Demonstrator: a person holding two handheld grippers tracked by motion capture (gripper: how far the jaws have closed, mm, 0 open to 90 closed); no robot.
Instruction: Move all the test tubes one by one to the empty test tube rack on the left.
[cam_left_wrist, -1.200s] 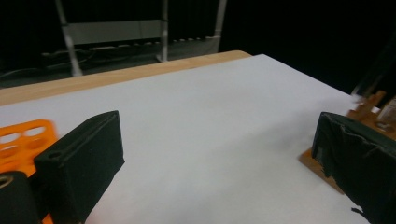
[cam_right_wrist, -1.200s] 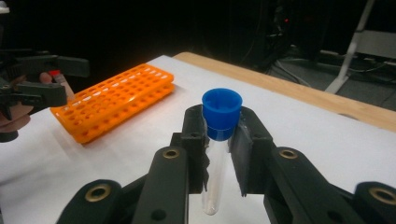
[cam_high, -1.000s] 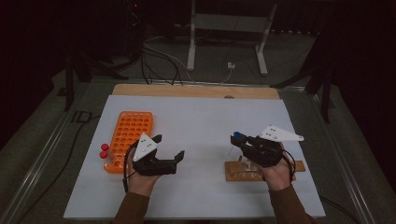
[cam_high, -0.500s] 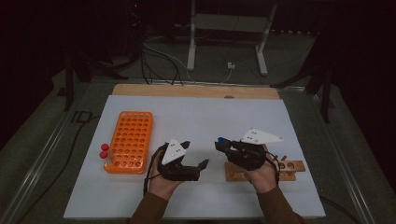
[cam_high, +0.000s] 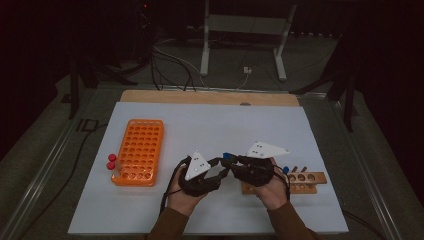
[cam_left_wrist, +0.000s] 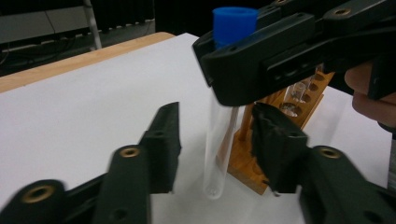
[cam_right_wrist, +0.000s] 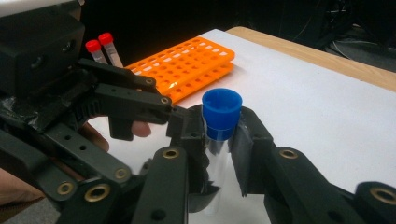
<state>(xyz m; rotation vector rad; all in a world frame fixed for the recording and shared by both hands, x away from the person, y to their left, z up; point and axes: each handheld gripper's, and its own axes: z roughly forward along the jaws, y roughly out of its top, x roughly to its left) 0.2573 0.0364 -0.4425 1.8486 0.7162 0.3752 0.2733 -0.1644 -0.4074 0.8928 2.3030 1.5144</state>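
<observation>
A clear test tube (cam_left_wrist: 219, 149) with a blue cap (cam_right_wrist: 222, 112) hangs upright above the white mat, and my right gripper (cam_right_wrist: 219, 135) is shut on it just under the cap. In the high view the two grippers meet near the mat's front middle, the right gripper (cam_high: 227, 161) facing my left gripper (cam_high: 220, 172). My left gripper (cam_left_wrist: 217, 126) has its jaws on either side of the tube's lower half. Those jaws have just been closing, and a gap still shows on each side of the glass.
An orange tube rack (cam_high: 140, 150) lies at the left, with two red-capped tubes (cam_high: 111, 161) beside it. A wooden rack (cam_high: 305, 178) sits under the right hand, with a blue-capped tube (cam_high: 285, 170) in it. A wooden board (cam_high: 210, 97) borders the mat's far edge.
Both hands have come together toward the mat's front middle. The left gripper left the orange rack, reached the tube held by the right gripper, and its jaws have narrowed around it.
</observation>
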